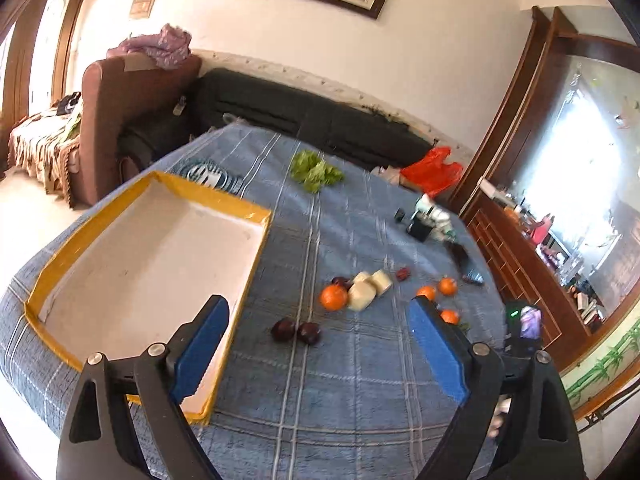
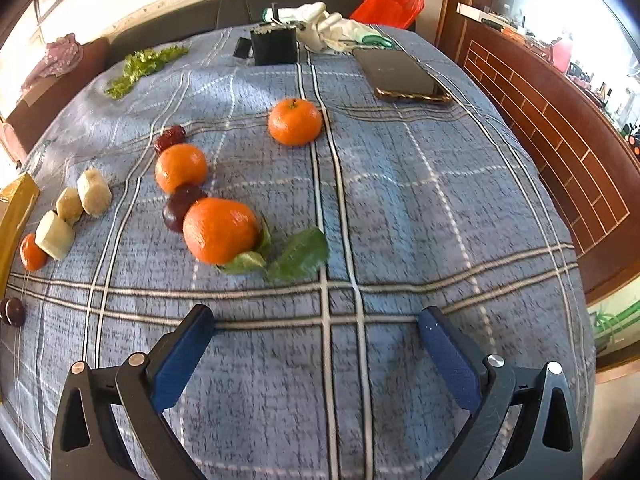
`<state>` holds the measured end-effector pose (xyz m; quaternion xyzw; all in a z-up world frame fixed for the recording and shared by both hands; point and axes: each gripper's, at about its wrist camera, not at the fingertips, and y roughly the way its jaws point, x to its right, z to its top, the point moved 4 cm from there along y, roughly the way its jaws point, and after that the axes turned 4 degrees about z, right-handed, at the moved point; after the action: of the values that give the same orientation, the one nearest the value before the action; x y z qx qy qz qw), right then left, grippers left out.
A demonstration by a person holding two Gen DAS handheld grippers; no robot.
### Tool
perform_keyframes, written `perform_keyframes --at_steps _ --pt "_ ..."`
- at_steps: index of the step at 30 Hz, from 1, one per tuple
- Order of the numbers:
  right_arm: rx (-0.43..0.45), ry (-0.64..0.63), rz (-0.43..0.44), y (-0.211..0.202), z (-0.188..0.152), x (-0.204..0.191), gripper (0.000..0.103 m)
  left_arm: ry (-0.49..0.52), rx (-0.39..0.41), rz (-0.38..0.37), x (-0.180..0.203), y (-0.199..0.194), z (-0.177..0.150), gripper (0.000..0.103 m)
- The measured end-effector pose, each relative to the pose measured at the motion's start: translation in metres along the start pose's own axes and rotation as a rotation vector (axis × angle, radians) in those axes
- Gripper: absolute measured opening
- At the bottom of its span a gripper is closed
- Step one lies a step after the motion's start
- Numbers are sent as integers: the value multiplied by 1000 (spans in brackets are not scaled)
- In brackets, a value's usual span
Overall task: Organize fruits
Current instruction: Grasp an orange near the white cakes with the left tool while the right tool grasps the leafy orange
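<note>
Item: my left claw (image 1: 316, 336) and right claw (image 2: 316, 336), both released and empty; oranges (image 2: 220, 230) ahead on table (image 2: 400, 200), yellow-rimmed tray (image 1: 256, 212) left, unfilled, awaiting fruit.

Sunlit room, dark sofa (image 1: 304, 116)

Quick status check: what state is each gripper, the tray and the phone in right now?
Left gripper: open, nothing between its fingers.
Right gripper: open, holding nothing.
Tray: holds no fruit.
Phone: lying flat, screen dark.
Leafy orange: on the cloth, ungrasped.
</note>
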<state>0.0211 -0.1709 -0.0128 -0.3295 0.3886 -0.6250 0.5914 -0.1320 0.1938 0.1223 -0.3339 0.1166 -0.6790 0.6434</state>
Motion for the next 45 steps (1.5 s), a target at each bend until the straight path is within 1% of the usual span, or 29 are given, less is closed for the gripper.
perform_keyframes --at_steps 1,4,5,7,8,9,10,11,12,13,14,16,19,23,25,27,28,31,39,41,42,45 --pt "7 -1 -7 -4 0 0 93 -5 -11 -6 -3 3 -1 88" --pt "94 -7 33 -31 1 -3 92 -19 -23 -11 -12 7 -5 88" --pt "149 -15 52 -42 3 -5 92 -29 -31 -8 -14 12 -7 88" --pt "199 -21 81 -52 6 -8 92 -47 -53 -14 -16 19 -10 88" --pt "205 -21 95 -52 8 -9 92 -57 -71 -22 -17 24 -12 88" --pt "208 -21 107 -51 10 -9 92 -67 -86 -32 -18 27 -14 87" --pt "211 -15 118 -50 11 -9 90 -76 -94 -44 -19 30 -15 80" --pt "208 -4 132 -48 15 -8 82 -82 -103 -56 -20 34 -17 75" --pt "195 15 165 -42 17 -8 78 -83 -118 -64 -20 38 -18 66" --pt "181 29 197 -38 18 -8 72 -84 -127 -69 -20 42 -18 57" --pt "169 48 234 -33 20 -9 69 -84 -138 -76 -19 47 -19 54" --pt "180 51 249 -29 23 -13 69 -76 -147 -77 -15 54 -20 53" --pt "203 42 272 -24 25 -24 69 -15 -165 -60 -1 70 -20 53" --pt "199 31 288 -12 27 -33 69 97 -218 -37 24 100 -24 53" --pt "199 31 291 -9 25 -34 68 144 -238 -13 31 115 -25 53" --pt "199 38 310 -6 24 -33 61 170 -269 -4 34 133 -26 52" --pt "199 44 328 -5 24 -32 55 174 -278 -1 34 140 -25 52" --pt "205 64 357 -5 22 -28 48 202 -288 14 40 161 -21 52" --pt "200 73 388 -6 21 -28 46 300 -368 23 54 209 -25 51" --pt "194 62 390 -5 21 -30 46 316 -383 21 56 216 -28 44" --pt "190 57 388 -5 21 -31 46 320 -390 25 56 219 -29 34" --pt "184 50 387 -4 21 -33 46 311 -385 18 55 220 -30 33"
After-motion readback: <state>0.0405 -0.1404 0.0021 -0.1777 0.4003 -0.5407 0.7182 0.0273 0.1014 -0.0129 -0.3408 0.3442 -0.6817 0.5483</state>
